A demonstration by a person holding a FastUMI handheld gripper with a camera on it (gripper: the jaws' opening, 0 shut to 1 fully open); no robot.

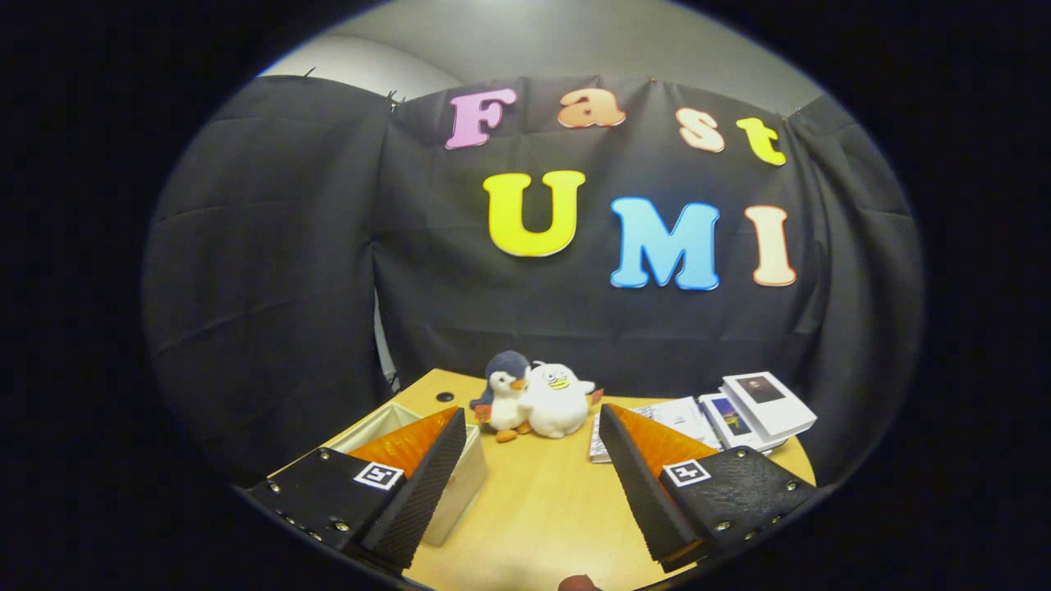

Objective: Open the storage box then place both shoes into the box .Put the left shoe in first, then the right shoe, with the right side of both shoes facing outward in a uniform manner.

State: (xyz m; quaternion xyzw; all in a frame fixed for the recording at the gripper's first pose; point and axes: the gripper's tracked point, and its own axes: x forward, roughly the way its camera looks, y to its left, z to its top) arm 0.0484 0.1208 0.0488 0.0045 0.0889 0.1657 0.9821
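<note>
The tongs [532,484] stand apart, holding nothing, over the wooden tabletop [542,509]. The open-topped storage box [460,484] sits at the tabletop's left edge, partly behind the left finger.

We saw two plush toys, a penguin [503,392] and a white bird [558,400], sitting touching at the table's [542,501] far edge. Right of them lay some booklets [657,423] and stacked white boxes [759,410].
</note>
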